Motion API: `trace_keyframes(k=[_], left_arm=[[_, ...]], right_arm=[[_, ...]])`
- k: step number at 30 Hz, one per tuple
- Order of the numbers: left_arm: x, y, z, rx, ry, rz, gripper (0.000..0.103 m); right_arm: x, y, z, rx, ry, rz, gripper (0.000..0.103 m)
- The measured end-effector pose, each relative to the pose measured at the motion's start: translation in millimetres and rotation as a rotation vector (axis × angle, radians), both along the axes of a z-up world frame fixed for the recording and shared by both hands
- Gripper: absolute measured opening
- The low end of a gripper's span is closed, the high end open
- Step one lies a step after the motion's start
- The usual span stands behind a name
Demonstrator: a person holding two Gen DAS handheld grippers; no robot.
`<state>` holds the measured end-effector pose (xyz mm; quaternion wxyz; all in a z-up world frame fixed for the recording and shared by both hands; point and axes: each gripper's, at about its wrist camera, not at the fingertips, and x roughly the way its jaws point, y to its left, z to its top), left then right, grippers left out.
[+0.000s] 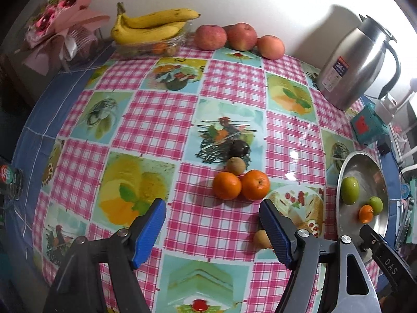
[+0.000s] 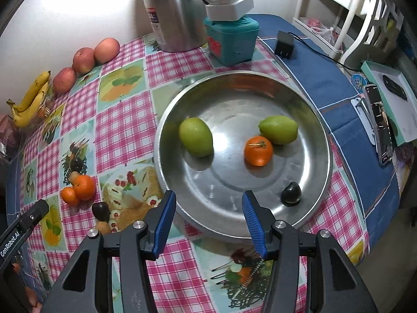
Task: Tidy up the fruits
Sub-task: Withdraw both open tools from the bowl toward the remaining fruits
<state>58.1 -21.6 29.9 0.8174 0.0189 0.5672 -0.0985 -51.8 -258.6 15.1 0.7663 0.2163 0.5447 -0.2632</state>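
Note:
Two oranges (image 1: 241,184), a brown kiwi (image 1: 235,166) and a dark fruit (image 1: 239,148) lie grouped mid-table. A small tan fruit (image 1: 262,239) lies beside my left gripper's right finger. My left gripper (image 1: 212,228) is open and empty, just short of the oranges. The steel bowl (image 2: 307,109) holds two green fruits (image 2: 196,136) (image 2: 278,129), a small orange (image 2: 258,150) and a dark fruit (image 2: 290,193). My right gripper (image 2: 208,221) is open and empty over the bowl's near rim. A dark fruit (image 2: 101,210) and a tan fruit (image 2: 103,226) lie left of it.
Three apples (image 1: 241,36) and bananas in a glass dish (image 1: 151,26) line the back wall. A steel kettle (image 1: 357,62) and a teal box (image 1: 365,127) stand at the right. A charger (image 2: 284,43), a phone (image 2: 381,125) and a box (image 2: 393,99) lie on the blue cloth.

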Motion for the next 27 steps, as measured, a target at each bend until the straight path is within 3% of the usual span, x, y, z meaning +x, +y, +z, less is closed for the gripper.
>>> trace_keyframes(k=[21,24,25,27], left_arm=[[-2.7,9.9,-7.8,-0.006,0.026,0.006,0.078],[-2.6,7.3,-10.3,-0.003,0.032,-0.001,0.083],[-2.4,6.2,-11.4,0.001,0.032,-0.003,0.09],[-2.4,5.3,-12.9,0.002,0.029,-0.004,0.099]], right_arm=[[22.4,25.7,-2.6,0.01,0.01,0.048,0.054],[22.7,24.9,-4.3,-0.004,0.023,0.053,0.054],[22.9,25.1,-4.7,-0.007,0.025,0.057,0.056],[23.7,25.5,-5.2,-0.019,0.028,0.064,0.074]])
